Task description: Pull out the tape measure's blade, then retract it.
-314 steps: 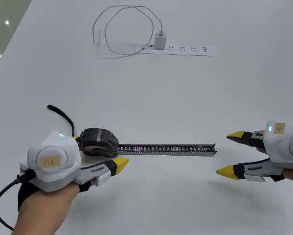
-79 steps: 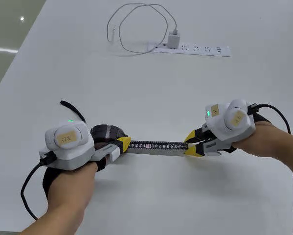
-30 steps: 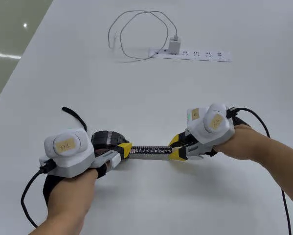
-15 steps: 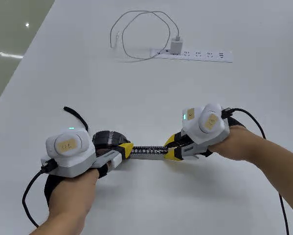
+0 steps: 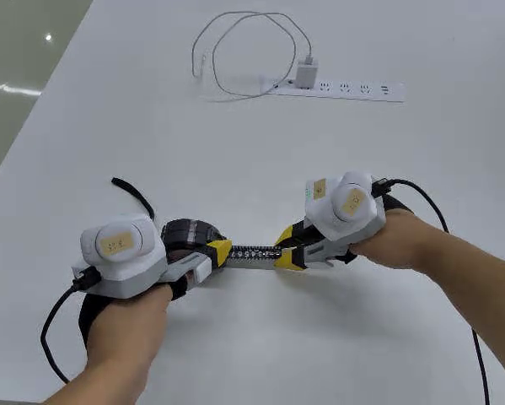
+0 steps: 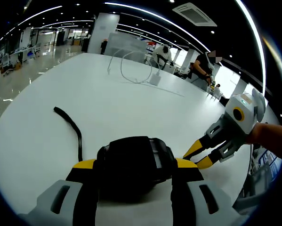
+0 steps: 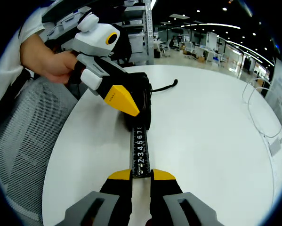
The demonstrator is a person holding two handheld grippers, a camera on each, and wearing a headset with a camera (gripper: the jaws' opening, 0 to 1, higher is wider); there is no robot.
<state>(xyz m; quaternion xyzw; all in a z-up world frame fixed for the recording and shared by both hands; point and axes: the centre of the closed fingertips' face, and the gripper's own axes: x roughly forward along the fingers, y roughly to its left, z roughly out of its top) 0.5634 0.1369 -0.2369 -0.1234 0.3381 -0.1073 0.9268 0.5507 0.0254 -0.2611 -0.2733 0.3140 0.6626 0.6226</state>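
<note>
Left tool (image 5: 200, 251): clamped around the tape measure's black case (image 5: 185, 236), which lies on the counter.
Right tool (image 7: 141, 175): pinched on the end of the blade (image 7: 141, 150), at 3 o'clock from the case; a short length is out.
Around: black strap (image 5: 134, 196) trails toward 10 o'clock; power strip (image 5: 341, 87) with charger (image 5: 306, 72) and looped cable (image 5: 235, 51), well apart at 12 o'clock.
Surface: white counter (image 5: 252, 152).
Room: open hall with ceiling strip lights; mesh chair (image 7: 23, 141) at the counter's edge.

tape measure (image 5: 189, 239) in left gripper (image 5: 206, 245) at 9 o'clock, blade (image 5: 252, 252) reaching toward 3, tip seemingly in right gripper (image 5: 285, 248).
</note>
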